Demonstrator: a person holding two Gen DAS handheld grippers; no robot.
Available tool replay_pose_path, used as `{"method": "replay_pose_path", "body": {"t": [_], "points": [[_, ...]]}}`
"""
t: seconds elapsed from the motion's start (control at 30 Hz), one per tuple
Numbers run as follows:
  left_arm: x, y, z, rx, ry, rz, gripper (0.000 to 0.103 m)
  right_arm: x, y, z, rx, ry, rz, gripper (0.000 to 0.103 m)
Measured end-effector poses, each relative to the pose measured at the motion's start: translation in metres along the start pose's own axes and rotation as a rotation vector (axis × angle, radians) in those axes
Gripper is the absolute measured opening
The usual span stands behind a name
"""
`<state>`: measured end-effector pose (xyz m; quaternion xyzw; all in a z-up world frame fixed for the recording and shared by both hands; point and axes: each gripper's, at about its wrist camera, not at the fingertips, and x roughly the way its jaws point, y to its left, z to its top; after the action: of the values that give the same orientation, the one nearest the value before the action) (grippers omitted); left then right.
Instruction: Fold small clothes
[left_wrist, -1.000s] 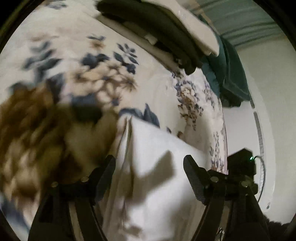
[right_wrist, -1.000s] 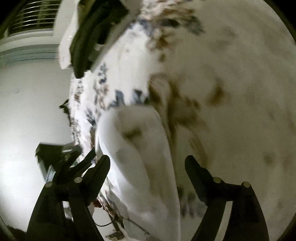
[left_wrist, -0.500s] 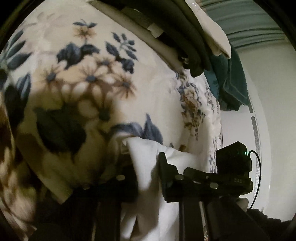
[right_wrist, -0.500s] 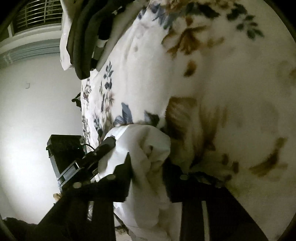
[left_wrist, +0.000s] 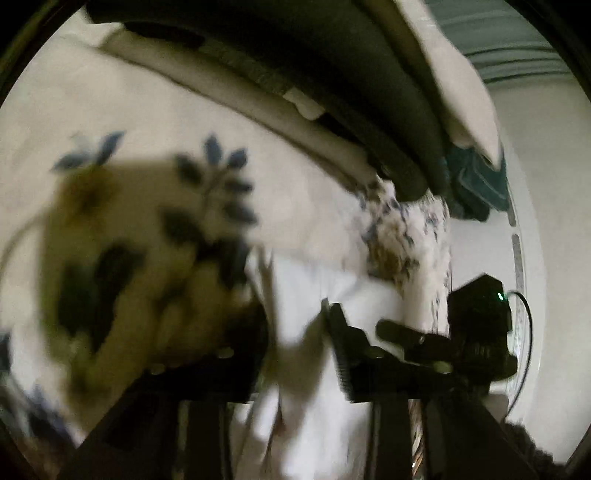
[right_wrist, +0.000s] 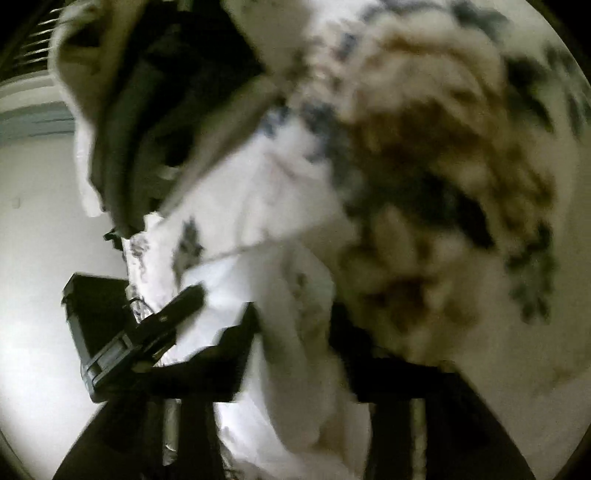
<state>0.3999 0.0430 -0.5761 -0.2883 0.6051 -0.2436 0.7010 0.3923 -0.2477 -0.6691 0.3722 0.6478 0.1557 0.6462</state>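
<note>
Both grippers clamped on one white garment (left_wrist: 295, 295): left gripper (left_wrist: 295, 339) jaws pinching an edge, right gripper (right_wrist: 291, 332) jaws pinching another, cloth bunched between each pair. Garment lifted just above the floral blanket (left_wrist: 155, 122) on the bed, blurred. Looks like early in the fold: edges grabbed, nothing creased flat yet. One stack of folded clothes (left_wrist: 332, 74) waiting beyond, at least three layers, exact count unclear.

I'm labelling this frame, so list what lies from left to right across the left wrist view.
Floral blanket → white garment pinched in the left gripper → right gripper → pale wall. The folded clothes pile across the top is left out.
</note>
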Motion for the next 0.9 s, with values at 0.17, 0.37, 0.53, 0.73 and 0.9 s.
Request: {"method": "replay_pose_path", "body": {"t": [0.17, 0.37, 0.53, 0.73, 0.9], "points": [[-0.061, 0.020, -0.087, -0.025, 0.003, 0.013, 0.063, -0.032, -0.027, -0.057, 0.042, 0.087, 0.027, 0.066], [-0.105, 0.044, -0.213, -0.113, 0.066, 0.122, 0.063, -0.061, -0.088, -0.176, 0.195, 0.198, 0.092, 0.067], [-0.103, 0.065, -0.283, -0.227, 0.113, 0.128, 0.063, -0.065, -0.119, -0.254, 0.273, 0.228, 0.077, 0.067], [-0.087, 0.059, -0.303, -0.218, 0.062, 0.170, 0.063, -0.035, -0.135, -0.297, 0.314, 0.249, 0.078, 0.067], [-0.080, 0.040, -0.316, -0.148, 0.042, 0.250, 0.012, -0.022, -0.124, -0.305, 0.287, 0.220, 0.063, 0.067]]}}
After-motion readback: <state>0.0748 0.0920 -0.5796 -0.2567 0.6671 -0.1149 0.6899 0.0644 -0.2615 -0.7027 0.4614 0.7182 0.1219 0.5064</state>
